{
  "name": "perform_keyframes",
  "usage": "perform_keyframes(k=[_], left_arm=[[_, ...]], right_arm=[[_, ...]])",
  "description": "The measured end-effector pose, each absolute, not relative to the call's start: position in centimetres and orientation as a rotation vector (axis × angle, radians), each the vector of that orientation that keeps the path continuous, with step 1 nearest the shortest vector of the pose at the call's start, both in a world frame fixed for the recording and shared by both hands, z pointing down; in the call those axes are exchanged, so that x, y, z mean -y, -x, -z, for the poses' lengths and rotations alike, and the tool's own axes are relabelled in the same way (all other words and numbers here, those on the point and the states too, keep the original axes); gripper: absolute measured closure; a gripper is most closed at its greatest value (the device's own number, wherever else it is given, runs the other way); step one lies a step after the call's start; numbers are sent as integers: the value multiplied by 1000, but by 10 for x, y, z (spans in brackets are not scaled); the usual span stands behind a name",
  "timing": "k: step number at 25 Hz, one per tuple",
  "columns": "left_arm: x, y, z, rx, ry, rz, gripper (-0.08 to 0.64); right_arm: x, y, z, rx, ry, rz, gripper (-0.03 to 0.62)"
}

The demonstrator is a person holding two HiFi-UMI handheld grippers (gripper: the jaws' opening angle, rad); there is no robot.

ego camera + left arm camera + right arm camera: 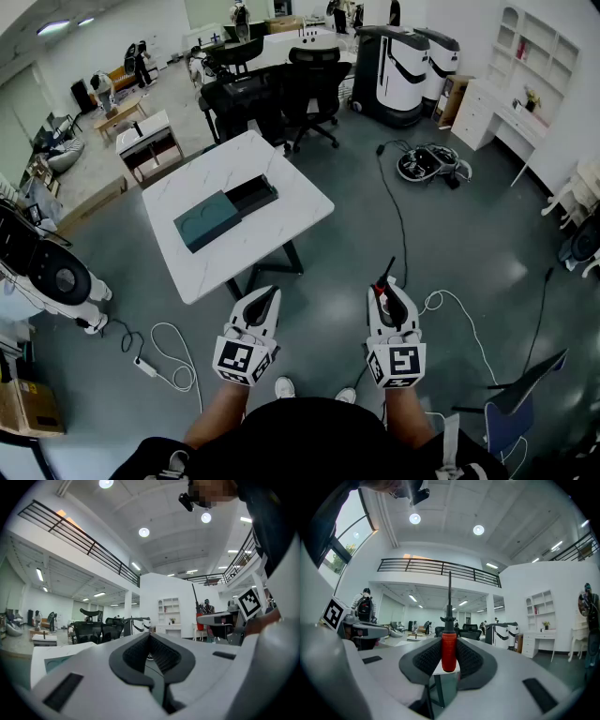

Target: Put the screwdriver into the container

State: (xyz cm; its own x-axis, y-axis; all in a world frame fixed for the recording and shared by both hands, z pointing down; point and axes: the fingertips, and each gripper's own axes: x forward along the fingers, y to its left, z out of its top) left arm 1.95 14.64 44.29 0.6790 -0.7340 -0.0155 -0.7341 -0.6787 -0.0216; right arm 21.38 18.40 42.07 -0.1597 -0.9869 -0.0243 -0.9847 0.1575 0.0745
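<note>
Screwdriver [449, 644] gripped, container [225, 214] perhaps near table [281, 225] edge

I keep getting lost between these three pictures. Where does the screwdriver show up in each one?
Head view: the screwdriver is low in the picture, right of centre.
Left gripper view: right of centre, with its thin shaft upright.
Right gripper view: dead centre, red handle low and shaft pointing up.
Shared landmark: the white shelf unit, which also shows in the left gripper view and the right gripper view.
</note>
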Motion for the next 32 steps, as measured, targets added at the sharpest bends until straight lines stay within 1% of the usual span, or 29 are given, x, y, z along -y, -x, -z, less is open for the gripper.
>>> perform_keyframes(k=[10, 25, 32], left_arm=[[-134, -18, -437, -1187, 2871, -59, 554], [-100, 33, -441, -1152, 2887, -93, 554], [-82, 36, -450, -1173, 2901, -80, 554]], right_arm=[[-167, -190, -424, 2391, -1981, 124, 488], [-129, -131, -428, 2356, -1994, 117, 488], [-107, -126, -436, 2345, -1976, 98, 488]])
